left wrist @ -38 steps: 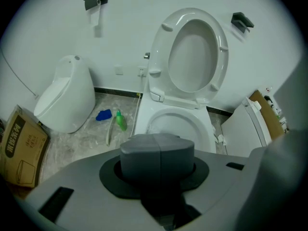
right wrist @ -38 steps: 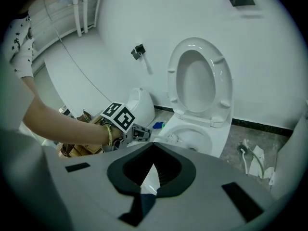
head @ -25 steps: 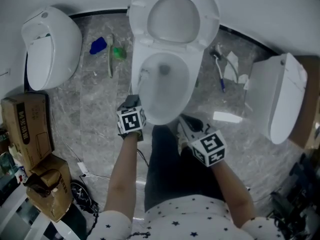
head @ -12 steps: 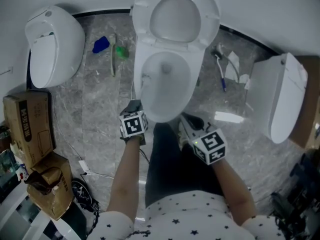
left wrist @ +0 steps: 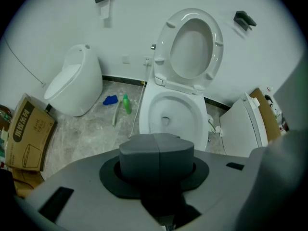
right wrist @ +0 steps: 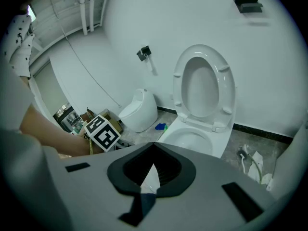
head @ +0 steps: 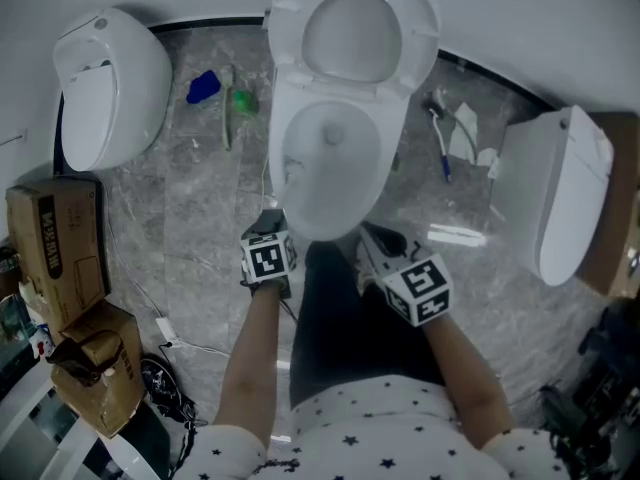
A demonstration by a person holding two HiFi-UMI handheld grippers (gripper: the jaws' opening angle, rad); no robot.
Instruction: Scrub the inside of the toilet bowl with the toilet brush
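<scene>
the white ceramic toilet bowl point(head: 330, 183) stands open, its oval seat and lid point(head: 352, 33) tipped up against the wall behind it, and nothing is inside the bowl yet. scrubbing has not begun: neither gripper carries a brush. the likeliest toilet brush is the thin blue-handled tool with a white end point(head: 441, 150) lying on the grey marbled floor just right of the bowl. i cannot be sure of that, since a pale long rod point(head: 223, 118) also lies left of the bowl, near a small green bottle point(head: 240, 103).

so the step in hand is fetching the brush. the next move calls for 1 gripper to swing away from the bowl's near rim, drop to the floor, and close on the handle well clear of the bristle end.

the left gripper point(head: 265, 215) hovers at the near-left edge of the bowl with its 2 dark jaws pressed together and nothing between them. the right gripper point(head: 372, 250) sits at the near-right edge, jaws parted and empty. both bare forearms reach forward and down from the person's body, roughly parallel, angled toward the bowl.
</scene>
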